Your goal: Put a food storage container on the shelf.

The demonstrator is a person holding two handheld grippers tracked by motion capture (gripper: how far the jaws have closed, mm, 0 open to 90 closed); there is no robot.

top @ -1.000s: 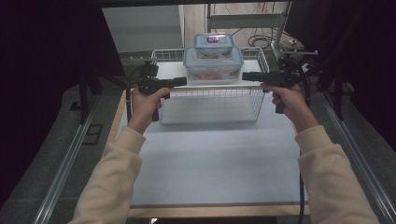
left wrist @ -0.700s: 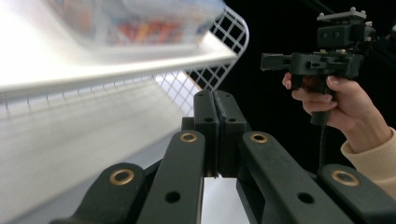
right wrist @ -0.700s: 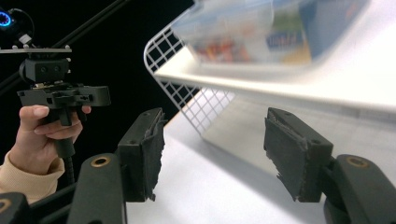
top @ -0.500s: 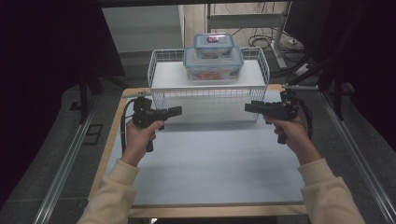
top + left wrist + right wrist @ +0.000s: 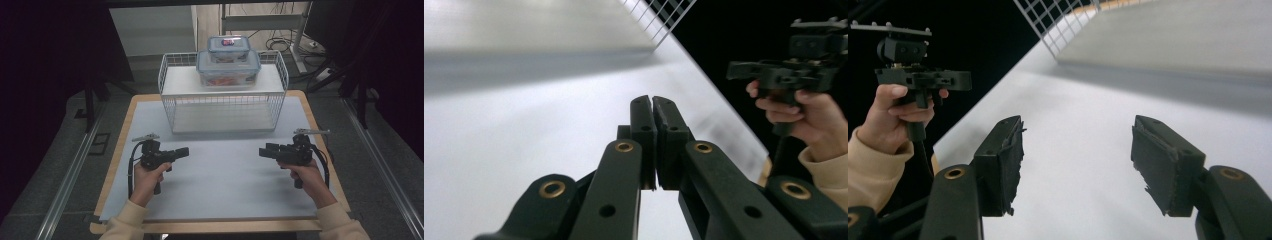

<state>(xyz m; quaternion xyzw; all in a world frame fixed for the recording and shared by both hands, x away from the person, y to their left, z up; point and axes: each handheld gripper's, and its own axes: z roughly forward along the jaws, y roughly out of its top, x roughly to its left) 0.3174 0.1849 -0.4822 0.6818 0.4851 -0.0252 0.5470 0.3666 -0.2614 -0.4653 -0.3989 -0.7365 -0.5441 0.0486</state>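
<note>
Step in hand: both hands hang low over the bare counter (image 5: 220,175), well short of the basket (image 5: 223,95); by my reading a rest pose, the basket being the nearest thing to work on.
Basket: white wire, at the far middle of the counter, its near wall facing the person.
Boxes: a big lidded box (image 5: 228,70) sits on the basket's top shelf, a small box (image 5: 229,47) stacked on it.
Doing it well: if the basket is to be taken, come in level from both ends together, seat each pair of pads on a rim wire, and lift evenly so the stacked boxes do not slide.
Risk: a one-sided pull would likely tip the stack toward the lower end.
Left tongs (image 5: 182,151): closed, pads pressed together with nothing between them, as the left gripper view (image 5: 652,107) shows; touching nothing, pointing inward across the counter.
Right tongs (image 5: 264,151): open to a moderate gap, seen in the right gripper view (image 5: 1075,150); empty, clear of the counter, aimed at the left tongs.
Before a grasp: the left tongs must open first; the right may need a little more room for a wire rim.
</note>
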